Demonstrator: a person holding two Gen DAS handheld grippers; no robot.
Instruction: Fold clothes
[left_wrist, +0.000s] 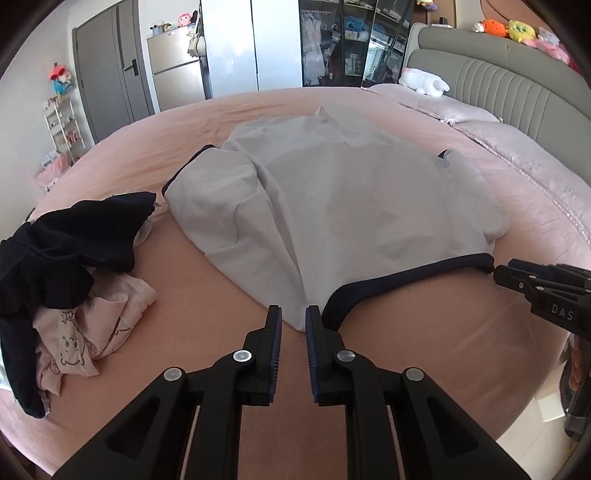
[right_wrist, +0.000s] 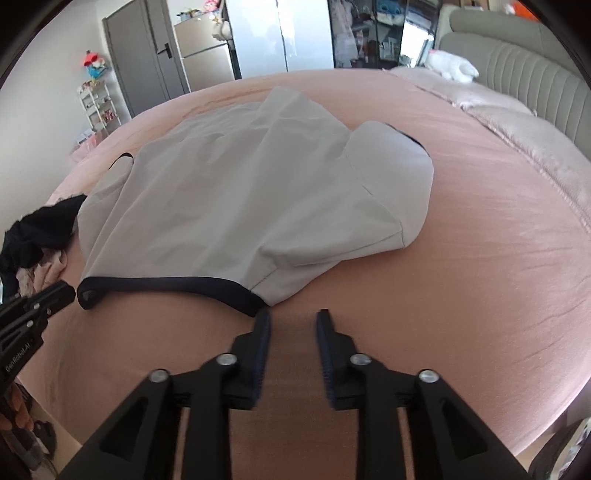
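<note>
Grey shirt (right_wrist: 240, 192) dark hem (right_wrist: 177, 286) near bed (right_wrist: 480, 277) edge; bare sheet right.

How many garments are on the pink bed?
3 visible: a light-grey shirt with dark trim spread mid-bed, a black garment piled at left, a pale pink printed garment under it. More may be hidden.

I see bare pink sheet on the bed (right_wrist: 480, 295) along its near edge and towards its right edge: open passage. The grey garment (left_wrist: 332, 206) occupies the middle. A pile of dark and pink clothes (left_wrist: 74, 266) blocks my approach near the left edge.
</note>
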